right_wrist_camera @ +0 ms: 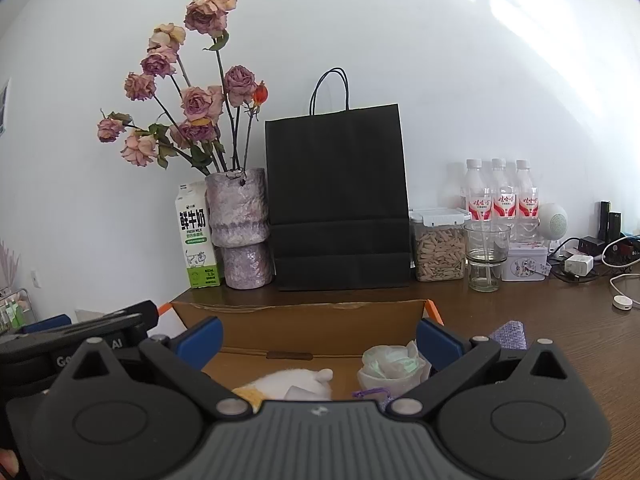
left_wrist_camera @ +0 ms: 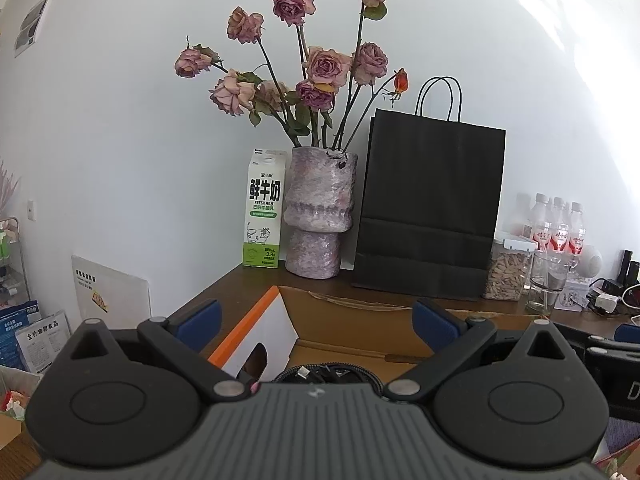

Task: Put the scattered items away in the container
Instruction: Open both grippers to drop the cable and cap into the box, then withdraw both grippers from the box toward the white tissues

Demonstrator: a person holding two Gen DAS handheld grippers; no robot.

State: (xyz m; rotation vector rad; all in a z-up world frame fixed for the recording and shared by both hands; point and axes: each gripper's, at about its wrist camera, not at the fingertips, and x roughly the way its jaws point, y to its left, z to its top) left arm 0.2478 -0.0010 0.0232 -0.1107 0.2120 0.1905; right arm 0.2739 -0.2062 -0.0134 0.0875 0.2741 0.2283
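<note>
I hold both grippers, left gripper (left_wrist_camera: 316,326) and right gripper (right_wrist_camera: 318,338), spread wide and empty above the cardboard box (right_wrist_camera: 298,320); plush toy (right_wrist_camera: 298,384) and wrapped bundle (right_wrist_camera: 390,366) are inside, purple pouch (right_wrist_camera: 508,334) outside.

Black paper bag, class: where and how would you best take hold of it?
Probably by the twin loop handles atop the black paper bag, coming from above. It stands upright against the wall; its broad flat face offers nothing narrow to pinch.

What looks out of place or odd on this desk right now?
The roses in the vase are wilted and drooping. A purple scrap lies loose on the table right of the cardboard box. Nothing looks spilled; both hand-held grippers are open and empty.
</note>
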